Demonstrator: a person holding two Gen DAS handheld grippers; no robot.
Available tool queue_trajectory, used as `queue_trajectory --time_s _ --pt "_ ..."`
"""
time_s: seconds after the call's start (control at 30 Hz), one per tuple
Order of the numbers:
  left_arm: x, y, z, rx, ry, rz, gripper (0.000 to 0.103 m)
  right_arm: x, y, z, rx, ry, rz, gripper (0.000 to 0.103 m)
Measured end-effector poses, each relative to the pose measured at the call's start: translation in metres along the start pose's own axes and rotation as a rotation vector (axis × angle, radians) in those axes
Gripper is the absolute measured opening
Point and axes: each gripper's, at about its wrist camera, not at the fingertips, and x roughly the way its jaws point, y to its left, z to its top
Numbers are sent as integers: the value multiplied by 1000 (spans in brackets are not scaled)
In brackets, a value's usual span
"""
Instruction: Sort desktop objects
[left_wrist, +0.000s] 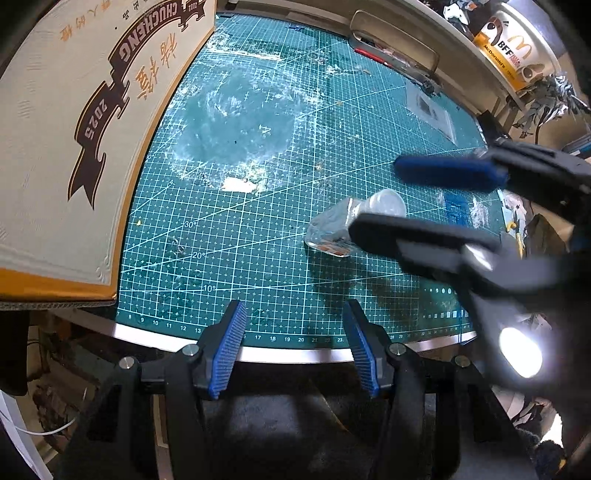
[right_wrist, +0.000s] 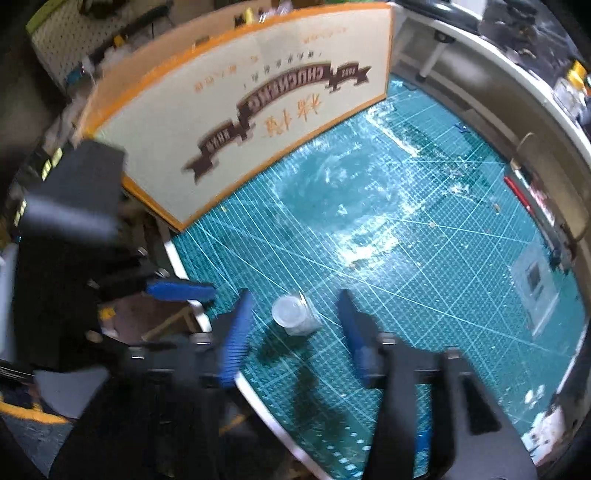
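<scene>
A small clear plastic bottle with a white cap lies on its side on the green cutting mat. In the right wrist view the bottle lies between my right gripper's open blue-padded fingers, untouched. My right gripper hovers over it and also shows in the left wrist view, one finger above the bottle and one across it. My left gripper is open and empty at the mat's near edge. It shows blurred at the left of the right wrist view.
A large cream and orange cardboard box printed CHUCHENG stands along the mat's left side, also in the right wrist view. A flat clear packet lies at the mat's far right. A McDonald's cup stands on the shelf behind.
</scene>
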Motion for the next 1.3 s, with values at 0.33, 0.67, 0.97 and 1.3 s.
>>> queue_trajectory --time_s 0.33,0.67,0.97,1.3 --pt "-10 -24 13 49 -92 -2 55 -54 -90 -68 422 -113 48 58" --pt "-20 -49 28 111 -170 -3 23 -51 -117 -131 539 -88 80 58" --pt "-50 -56 34 91 -177 22 17 -50 -119 -127 507 -92 125 58" --pt "-205 10 74 30 -268 113 17 -53 -115 -93 455 -113 183 59"
